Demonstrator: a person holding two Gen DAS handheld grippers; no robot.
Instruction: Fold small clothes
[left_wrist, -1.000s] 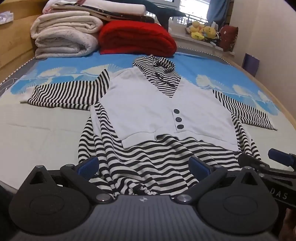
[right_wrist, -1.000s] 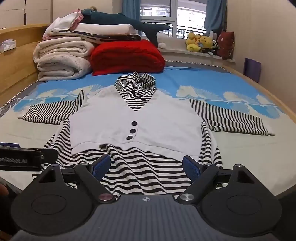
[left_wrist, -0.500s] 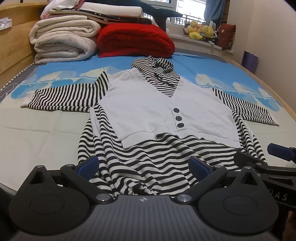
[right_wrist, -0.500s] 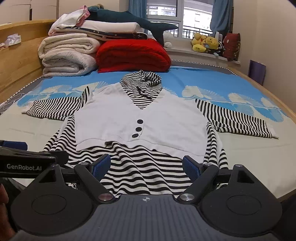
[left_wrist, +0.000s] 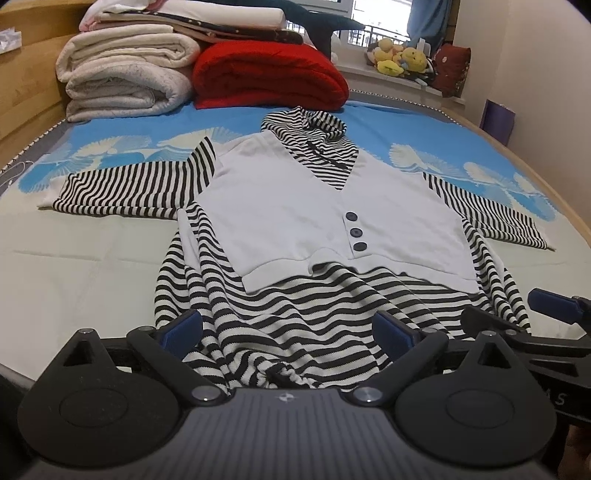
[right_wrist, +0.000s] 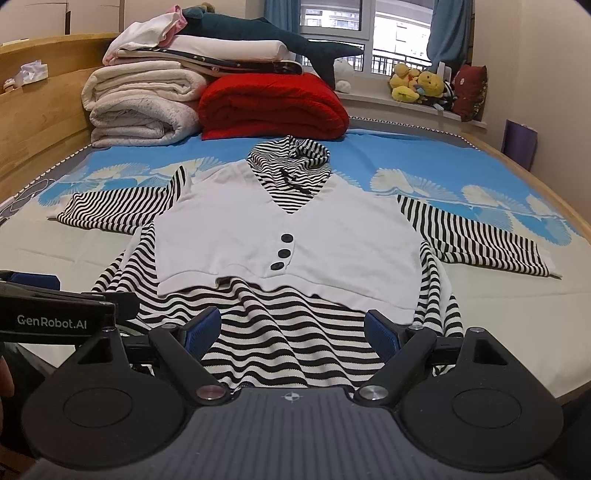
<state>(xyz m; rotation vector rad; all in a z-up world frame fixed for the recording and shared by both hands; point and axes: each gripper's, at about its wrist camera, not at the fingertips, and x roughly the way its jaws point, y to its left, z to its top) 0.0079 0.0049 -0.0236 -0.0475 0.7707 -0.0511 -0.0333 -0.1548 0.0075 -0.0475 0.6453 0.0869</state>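
Observation:
A small black-and-white striped hooded top with a white buttoned vest front (left_wrist: 314, 218) (right_wrist: 280, 236) lies face up on the bed, sleeves spread to both sides and hood pointing away. Its striped hem is bunched near the bed's front edge. My left gripper (left_wrist: 290, 328) hovers open over the hem's left part, nothing between its blue pads. My right gripper (right_wrist: 291, 328) is open too, above the hem's right part, holding nothing. Each gripper shows at the edge of the other's view.
The bed has a blue and pale sheet (right_wrist: 424, 162). Folded white blankets (right_wrist: 140, 107), a red quilt (right_wrist: 273, 107) and a shark plush are stacked at the far end. Wooden headboard at left (right_wrist: 40, 122). Plush toys sit on the windowsill (right_wrist: 417, 85). A purple item leans by the right wall.
Both wrist views have tilted up slightly, so the garment sits lower in frame. The garment lies as before and both grippers stay open.

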